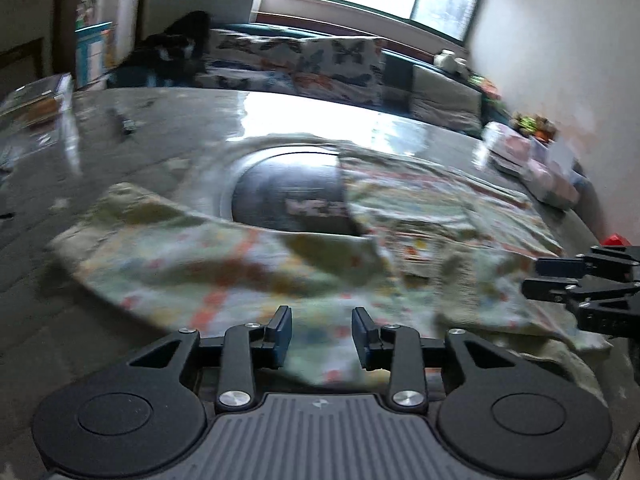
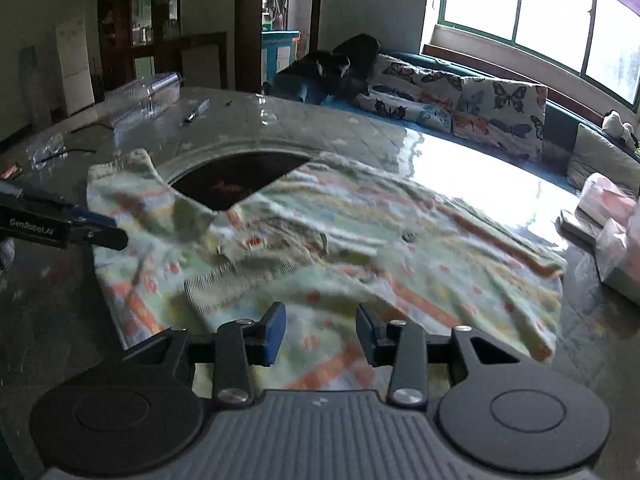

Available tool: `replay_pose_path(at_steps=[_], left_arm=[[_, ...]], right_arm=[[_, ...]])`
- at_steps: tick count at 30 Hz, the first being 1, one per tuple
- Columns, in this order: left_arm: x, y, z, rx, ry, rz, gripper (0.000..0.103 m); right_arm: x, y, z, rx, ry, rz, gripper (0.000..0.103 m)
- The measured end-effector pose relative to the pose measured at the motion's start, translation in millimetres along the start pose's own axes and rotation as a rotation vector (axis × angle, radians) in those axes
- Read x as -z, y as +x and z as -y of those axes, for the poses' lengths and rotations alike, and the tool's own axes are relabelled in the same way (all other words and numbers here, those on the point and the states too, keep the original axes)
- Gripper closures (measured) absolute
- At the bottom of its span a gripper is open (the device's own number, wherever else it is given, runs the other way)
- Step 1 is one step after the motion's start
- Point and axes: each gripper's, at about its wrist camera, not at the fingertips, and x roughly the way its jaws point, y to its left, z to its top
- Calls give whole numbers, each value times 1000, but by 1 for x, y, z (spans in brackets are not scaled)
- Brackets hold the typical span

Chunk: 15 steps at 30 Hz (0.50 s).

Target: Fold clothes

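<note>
A living room with a window and a sofa carrying butterfly-print cushions (image 2: 472, 96) lies beyond a glossy round counter (image 2: 328, 128); a dark circular inset (image 1: 288, 196) sits at its centre. The patterned garment (image 2: 360, 248) lies spread on the counter, partly covering the inset; its long axis runs left to right across both views. The left tool (image 1: 322, 334) hangs above the garment's near edge, jaws partly apart, nothing clamped; the right tool (image 2: 321, 334) stands likewise over the near hem, jaws partly apart and empty. The cloth lies directly ahead of and below both tools; neither is clearly nearer. The next fold probably requires a fresh grip on the near edge.
</note>
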Motion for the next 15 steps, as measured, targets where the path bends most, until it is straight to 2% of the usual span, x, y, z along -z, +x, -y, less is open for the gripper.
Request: replay_pose_path(at_steps=[2, 8, 15], left_arm=[[0, -3, -14, -36, -31, 12, 60], [-6, -14, -54, -163, -124, 70, 50], [-16, -13, -96, -287, -238, 111, 49]], right_arm=[[-3, 9, -3, -1, -4, 1, 56], [-3, 26, -8, -2, -3, -31, 54], [-4, 7, -9, 3, -9, 11, 52]])
